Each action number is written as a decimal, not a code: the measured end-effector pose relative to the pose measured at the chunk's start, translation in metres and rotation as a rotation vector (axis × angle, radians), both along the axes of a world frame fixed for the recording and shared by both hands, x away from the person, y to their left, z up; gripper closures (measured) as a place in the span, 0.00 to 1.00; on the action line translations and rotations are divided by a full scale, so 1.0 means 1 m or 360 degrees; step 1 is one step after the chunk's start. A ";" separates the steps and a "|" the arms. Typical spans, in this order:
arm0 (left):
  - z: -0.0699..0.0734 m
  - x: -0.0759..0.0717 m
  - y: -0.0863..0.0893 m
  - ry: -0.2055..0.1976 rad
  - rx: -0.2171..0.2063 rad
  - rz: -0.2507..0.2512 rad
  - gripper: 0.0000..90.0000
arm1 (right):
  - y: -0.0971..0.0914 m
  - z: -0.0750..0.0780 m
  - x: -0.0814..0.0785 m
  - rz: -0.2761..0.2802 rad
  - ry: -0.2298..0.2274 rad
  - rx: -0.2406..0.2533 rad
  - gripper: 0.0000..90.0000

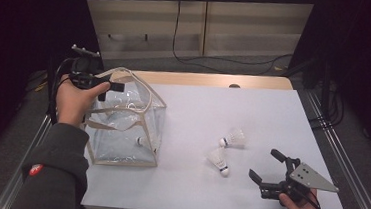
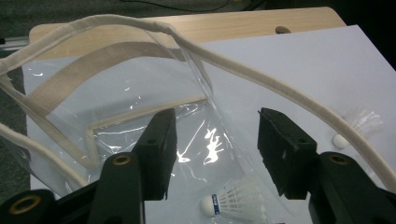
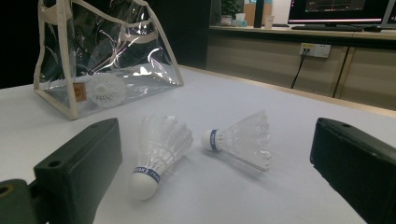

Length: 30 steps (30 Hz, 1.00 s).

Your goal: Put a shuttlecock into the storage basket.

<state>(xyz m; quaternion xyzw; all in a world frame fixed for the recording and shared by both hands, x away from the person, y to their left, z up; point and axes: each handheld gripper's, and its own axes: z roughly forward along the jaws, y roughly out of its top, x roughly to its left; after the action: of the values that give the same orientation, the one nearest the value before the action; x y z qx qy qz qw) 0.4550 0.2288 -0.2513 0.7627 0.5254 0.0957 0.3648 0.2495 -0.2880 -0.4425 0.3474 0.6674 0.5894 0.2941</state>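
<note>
A clear plastic bag with beige trim and handles stands on the left of the white table. One shuttlecock lies inside it. My left gripper hovers over the bag's top left corner. In the left gripper view the left gripper is open above the bag's mouth, with that shuttlecock below and nothing pressed by the pads. Two white shuttlecocks lie on the table right of the bag. My right gripper rests open just right of them, pointing at them.
The table's wooden far edge runs behind the bag. A dark frame rail runs along the right side. Cables lie on the floor beyond the table. The bag stands beyond the two shuttlecocks in the right gripper view.
</note>
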 end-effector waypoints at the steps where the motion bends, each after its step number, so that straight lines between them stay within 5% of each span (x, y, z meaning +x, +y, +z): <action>1: 0.000 0.000 -0.001 0.0001 -0.0007 -0.0010 0.52 | 0.000 0.000 0.000 0.0001 0.0004 0.0002 0.02; 30: 0.016 -0.014 -0.032 0.0022 -0.0091 -0.0240 0.31 | 0.001 0.000 0.000 0.0013 0.0004 0.0002 0.02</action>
<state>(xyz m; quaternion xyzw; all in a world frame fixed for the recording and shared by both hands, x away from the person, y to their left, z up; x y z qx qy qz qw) 0.4414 0.1965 -0.2352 0.7900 0.4716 0.0479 0.3889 0.2499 -0.2870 -0.4425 0.3454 0.6689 0.5905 0.2908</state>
